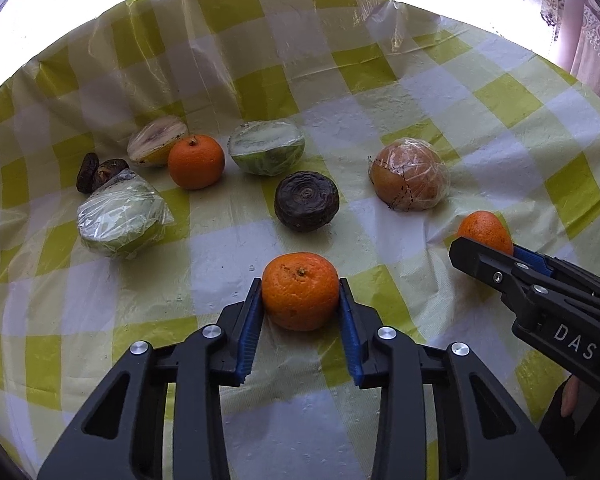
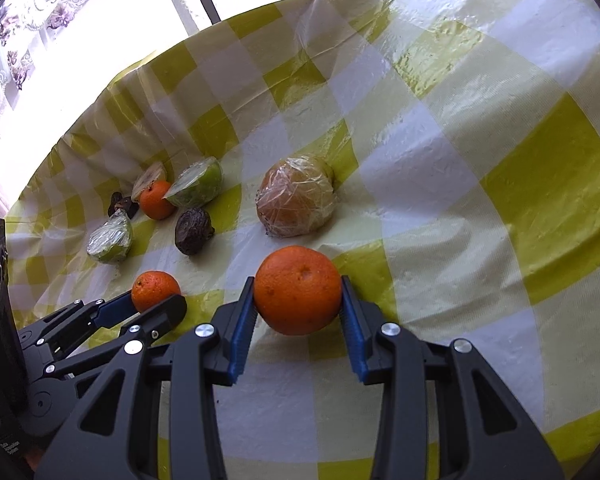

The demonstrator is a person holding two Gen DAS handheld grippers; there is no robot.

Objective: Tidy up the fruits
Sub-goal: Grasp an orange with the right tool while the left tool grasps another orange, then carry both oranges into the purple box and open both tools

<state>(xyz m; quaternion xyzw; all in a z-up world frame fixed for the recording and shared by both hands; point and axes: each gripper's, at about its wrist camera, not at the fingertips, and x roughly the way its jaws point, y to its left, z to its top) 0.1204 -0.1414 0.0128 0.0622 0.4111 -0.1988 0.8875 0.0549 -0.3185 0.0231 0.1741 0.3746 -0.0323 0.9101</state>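
In the left wrist view my left gripper (image 1: 300,284) is shut on an orange (image 1: 300,296), its blue pads pressing both sides just above the checked tablecloth (image 1: 500,128). To the right, my right gripper (image 1: 486,248) grips a second orange (image 1: 485,229). The right wrist view shows that gripper (image 2: 298,280) shut on its larger orange (image 2: 298,292), and the left gripper (image 2: 156,300) at lower left clamping the smaller orange (image 2: 154,288). A third orange (image 1: 196,162) lies loose at the back left.
Behind the grippers lie a dark wrinkled fruit (image 1: 307,201), a film-wrapped brownish fruit (image 1: 409,174), two wrapped green halves (image 1: 266,147) (image 1: 122,220), a cut half (image 1: 156,140) and small dark dried fruits (image 1: 98,172). Bright window and curtain beyond the table's far edge.
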